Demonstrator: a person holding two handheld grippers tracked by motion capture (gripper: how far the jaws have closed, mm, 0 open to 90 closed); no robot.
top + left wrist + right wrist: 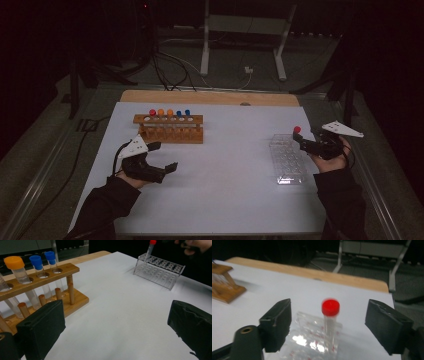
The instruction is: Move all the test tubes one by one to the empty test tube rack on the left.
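Standing red-capped tube [330,315] in clear rack [290,160] | right gripper [306,143] jaws apart around it | left gripper [162,157] spread, empty, idling beside wooden rack [169,127] | next, likely: fetching another tube.

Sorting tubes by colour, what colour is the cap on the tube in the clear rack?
Red cap, clearest in the right gripper view.

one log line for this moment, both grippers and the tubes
left gripper: open, empty | right gripper: open | red-capped tube: upright in clear plastic rack | wooden rack: five capped tubes
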